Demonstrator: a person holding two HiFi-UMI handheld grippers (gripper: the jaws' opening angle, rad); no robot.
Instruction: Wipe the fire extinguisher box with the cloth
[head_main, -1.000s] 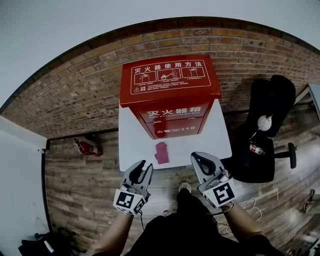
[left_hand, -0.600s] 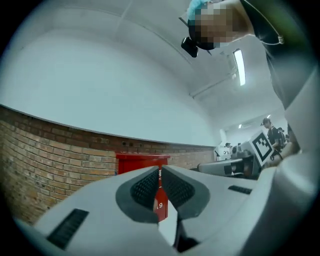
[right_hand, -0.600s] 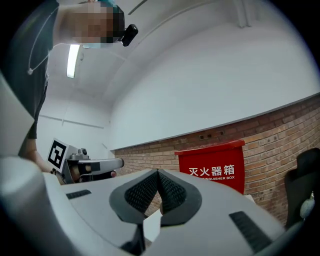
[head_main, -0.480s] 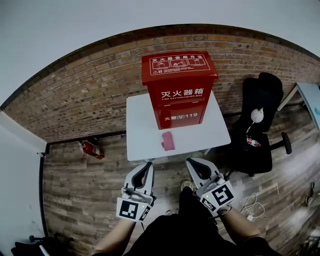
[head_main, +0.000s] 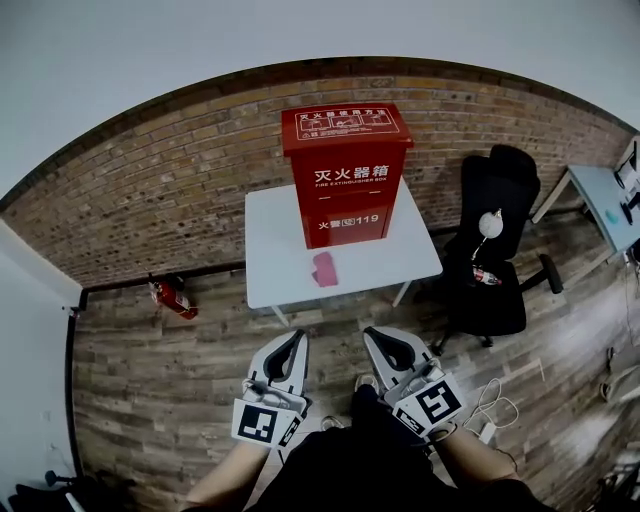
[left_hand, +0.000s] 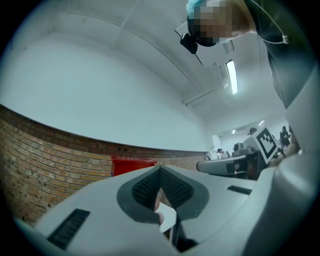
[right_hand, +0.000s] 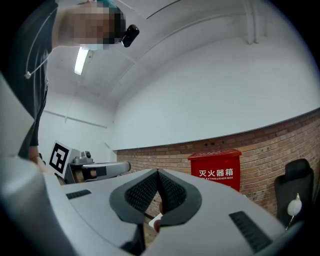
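Left grey two-jaw gripper (head_main: 290, 342): jaws just closed tip to tip, nothing between them. Small pink folded cloth (head_main: 324, 268) lies on the white square table (head_main: 270, 250), just in front of the tall red metal fire extinguisher box (head_main: 345, 175), well ahead of both grippers. Right grey two-jaw gripper (head_main: 380, 336): jaws together, empty.

Office-like room: brick wall (head_main: 180, 190), white table (head_main: 275, 262), desk chair (head_main: 497, 290)

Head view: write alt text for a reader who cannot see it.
A red fire extinguisher box stands on a white table with a pink cloth lying before it. Below, the left gripper, its jaws just closed, and the right gripper are shut and empty, short of the table.
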